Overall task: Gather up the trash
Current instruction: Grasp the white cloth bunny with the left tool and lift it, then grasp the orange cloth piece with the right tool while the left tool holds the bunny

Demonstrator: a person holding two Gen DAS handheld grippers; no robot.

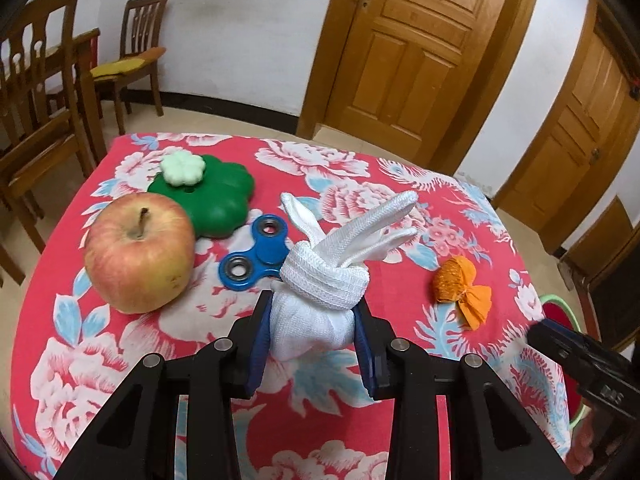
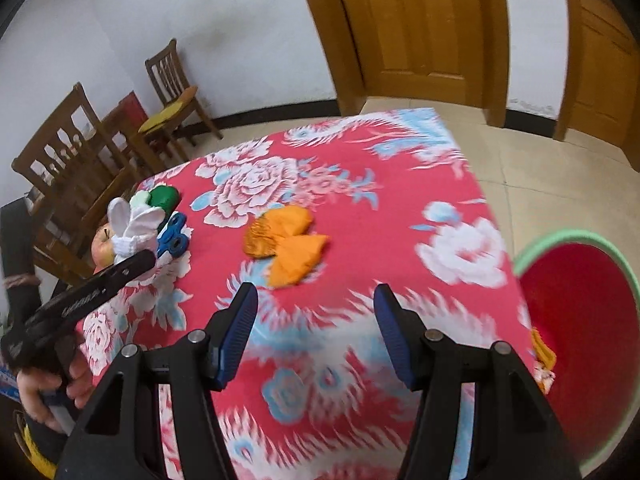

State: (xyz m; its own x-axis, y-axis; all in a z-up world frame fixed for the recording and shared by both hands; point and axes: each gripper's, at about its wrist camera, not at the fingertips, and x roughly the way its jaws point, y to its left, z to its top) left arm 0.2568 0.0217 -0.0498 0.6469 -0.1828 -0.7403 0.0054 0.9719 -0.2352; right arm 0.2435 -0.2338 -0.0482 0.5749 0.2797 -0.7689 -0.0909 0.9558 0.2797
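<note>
Glove [image 1: 316, 300] between left hand-held gripper [image 1: 314, 322] pads

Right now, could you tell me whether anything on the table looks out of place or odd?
Yes: a crumpled orange paper scrap lies loose on the floral tablecloth, apart from the apple, like litter. The left gripper is shut on a knotted white cloth bundle.

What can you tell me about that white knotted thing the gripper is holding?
It is a white knotted cloth, seemingly a ribbed fabric glove tied around itself. A thick band wraps its middle, a rounded bulge hangs below, and flat finger-like tails stick up and away. The left gripper is shut on the bulge, its blue pads pressing both sides. It sits above the red floral tablecloth, in front of the blue fidget spinner; whether it still touches the cloth cannot be told.
</note>
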